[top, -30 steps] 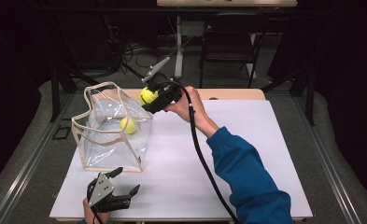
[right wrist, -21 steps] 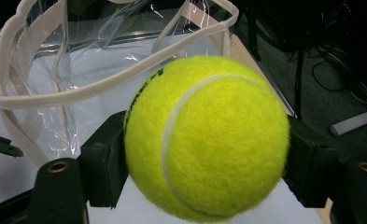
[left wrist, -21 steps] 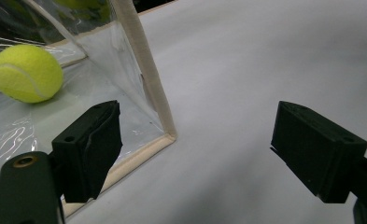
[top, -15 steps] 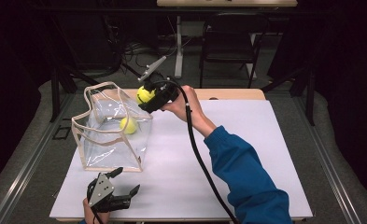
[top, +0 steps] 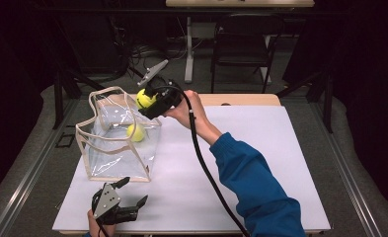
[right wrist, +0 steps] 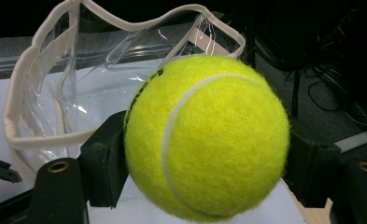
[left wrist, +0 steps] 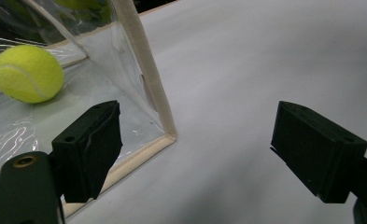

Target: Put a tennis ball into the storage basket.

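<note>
The right gripper pinches a tennis ball between its jaws, high in the upper left of the high view, just over the far right corner of the clear bag; in the right gripper view the held ball sits squeezed between the two black jaws, with the bag's cream-trimmed mouth open behind and below it. Against the pictures from a second and half a second ago, little has changed; the hand has crept only slightly toward the bag's opening, the grip has not loosened, and the ball is still above the rim rather than inside it. That suggests the carry is nearly over and the drop has not begun; the likely next move is to bring the ball further over the opening and spread the jaws.

A second tennis ball already lies on the bag's floor, left of centre in the high view; the left gripper view shows it through the clear wall in the upper left of that frame.

The left gripper rests at the bottom left of the high view, near the bag's front edge; its jaws stand spread wide with nothing between them, and it has kept its place, so the bag stands unsupported on the white table.
</note>
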Demonstrator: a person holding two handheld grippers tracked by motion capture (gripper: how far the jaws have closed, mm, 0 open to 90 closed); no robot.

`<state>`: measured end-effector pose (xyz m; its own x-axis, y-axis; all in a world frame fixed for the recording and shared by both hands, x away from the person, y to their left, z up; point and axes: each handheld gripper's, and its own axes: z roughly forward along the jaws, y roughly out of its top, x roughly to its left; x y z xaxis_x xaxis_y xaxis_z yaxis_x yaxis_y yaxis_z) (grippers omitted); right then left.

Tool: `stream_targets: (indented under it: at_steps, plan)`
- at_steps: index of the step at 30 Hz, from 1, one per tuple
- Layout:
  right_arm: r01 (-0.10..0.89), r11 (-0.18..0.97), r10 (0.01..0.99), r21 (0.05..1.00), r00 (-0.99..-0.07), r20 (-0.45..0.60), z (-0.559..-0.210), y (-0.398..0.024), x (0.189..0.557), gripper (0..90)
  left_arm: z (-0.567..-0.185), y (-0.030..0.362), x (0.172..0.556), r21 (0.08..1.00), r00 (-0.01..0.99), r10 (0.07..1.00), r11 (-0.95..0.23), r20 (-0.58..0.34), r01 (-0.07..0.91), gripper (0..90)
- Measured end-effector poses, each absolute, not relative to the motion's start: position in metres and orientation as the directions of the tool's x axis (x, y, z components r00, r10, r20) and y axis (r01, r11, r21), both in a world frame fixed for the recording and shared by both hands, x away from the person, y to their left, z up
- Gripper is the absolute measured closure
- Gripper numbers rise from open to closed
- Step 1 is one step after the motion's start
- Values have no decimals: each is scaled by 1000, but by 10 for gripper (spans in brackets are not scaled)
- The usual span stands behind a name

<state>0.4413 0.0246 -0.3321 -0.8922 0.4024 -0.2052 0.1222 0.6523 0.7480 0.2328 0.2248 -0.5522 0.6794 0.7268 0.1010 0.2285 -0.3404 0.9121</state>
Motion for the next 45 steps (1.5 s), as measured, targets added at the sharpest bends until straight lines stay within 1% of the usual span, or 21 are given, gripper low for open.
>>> stream_targets:
  at_steps: [16,45]
  plan:
    - [121,634,399,764,-897,-189,-333,35,442,263,-552,225,233,913,680,726,-340,102,227,161]
    - [103,615,392,782,-900,-190,-330,50,444,263,-552,225,232,914,680,726,-337,99,227,161]
